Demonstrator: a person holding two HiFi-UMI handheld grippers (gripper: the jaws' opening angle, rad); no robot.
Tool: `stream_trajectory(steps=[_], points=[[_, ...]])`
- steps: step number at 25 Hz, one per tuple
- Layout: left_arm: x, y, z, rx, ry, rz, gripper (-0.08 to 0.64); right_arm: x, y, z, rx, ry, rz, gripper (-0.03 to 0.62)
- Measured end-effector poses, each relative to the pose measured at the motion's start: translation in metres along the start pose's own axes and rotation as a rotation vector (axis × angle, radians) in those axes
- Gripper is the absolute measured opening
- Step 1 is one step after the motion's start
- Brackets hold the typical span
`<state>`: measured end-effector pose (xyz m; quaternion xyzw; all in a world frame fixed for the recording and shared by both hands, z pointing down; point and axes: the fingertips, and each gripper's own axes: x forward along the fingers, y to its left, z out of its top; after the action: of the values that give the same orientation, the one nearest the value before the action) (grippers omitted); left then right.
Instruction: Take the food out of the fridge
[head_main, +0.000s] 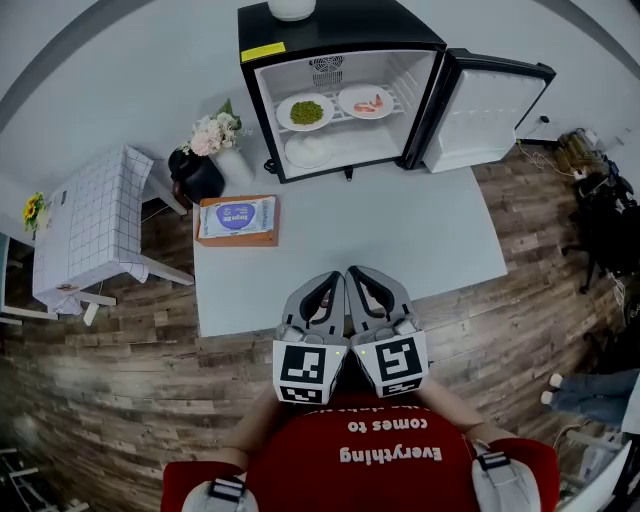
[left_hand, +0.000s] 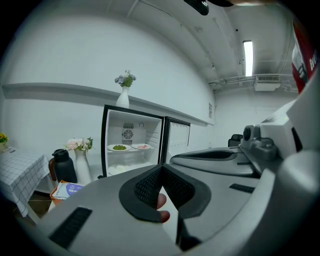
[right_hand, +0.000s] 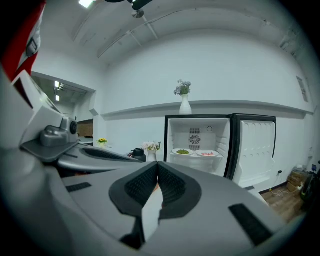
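Clenched and empty, left gripper (head_main: 333, 282) and right gripper (head_main: 357, 276) are hovering well short of the fridge (head_main: 335, 25) — open one before reaching its greens plate (head_main: 306, 111).

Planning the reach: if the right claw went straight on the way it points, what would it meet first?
Nothing close: only bare table top lies ahead. Beyond it, probably the left edge of the open fridge, near the flower vase; depth is unclear.
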<state>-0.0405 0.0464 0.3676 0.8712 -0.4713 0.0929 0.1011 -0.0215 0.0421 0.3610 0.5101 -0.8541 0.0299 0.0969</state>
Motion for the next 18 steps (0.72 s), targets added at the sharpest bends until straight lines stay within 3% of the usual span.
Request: stream_trajectory(steps=[8,18], points=[[0.057,0.029,0.002,0.016,0.041,-0.011,0.0,0.051,-0.031,-0.008,0.027,0.042,0.078,0.014],[0.119,0.07,0.058,0.046,-0.03,0.054,0.0,0.122,-0.078,0.021,0.063,0.02,0.133,0.015]])
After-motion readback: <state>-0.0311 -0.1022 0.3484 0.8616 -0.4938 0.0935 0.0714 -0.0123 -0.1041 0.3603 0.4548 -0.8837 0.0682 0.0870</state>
